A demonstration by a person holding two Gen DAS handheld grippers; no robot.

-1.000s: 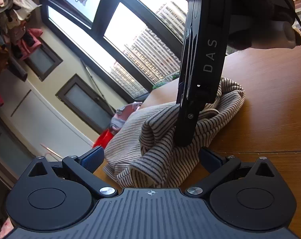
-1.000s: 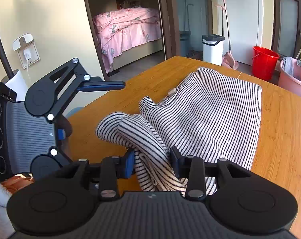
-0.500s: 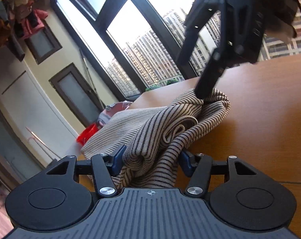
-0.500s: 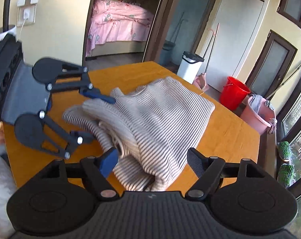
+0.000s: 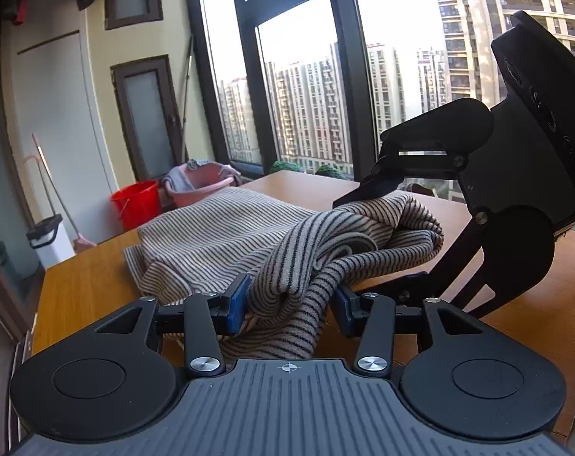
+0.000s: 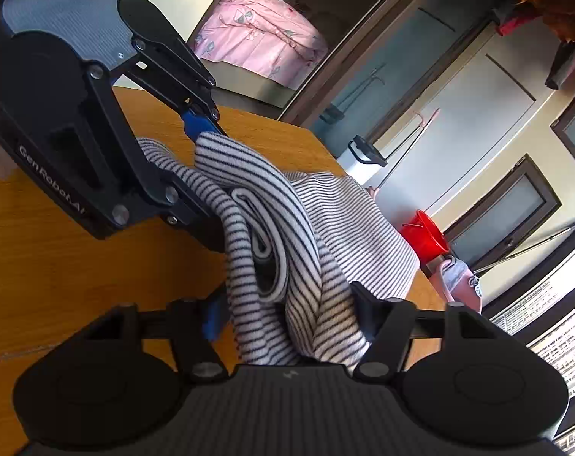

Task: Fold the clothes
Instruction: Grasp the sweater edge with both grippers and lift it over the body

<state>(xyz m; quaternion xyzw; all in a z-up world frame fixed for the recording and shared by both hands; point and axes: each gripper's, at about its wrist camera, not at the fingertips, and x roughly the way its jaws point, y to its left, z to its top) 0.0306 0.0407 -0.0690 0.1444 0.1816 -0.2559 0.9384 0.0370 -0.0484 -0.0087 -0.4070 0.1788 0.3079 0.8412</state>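
Surface: wooden table (image 5: 82, 277), striped garment (image 5: 226, 228) bunched on it.
Left gripper (image 5: 287, 304): jaws closing on a thick fold.
Right gripper (image 6: 287, 311): jaws closing on another fold.
Risk: extra layers may be caught, so a crooked fold could result.

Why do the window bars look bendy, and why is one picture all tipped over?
Left wrist view: the fisheye lens curves the window frame, and bright daylight washes out the sky. Right wrist view: the camera is rolled sideways, so the table and doorway slant; the striped garment stays sharp.
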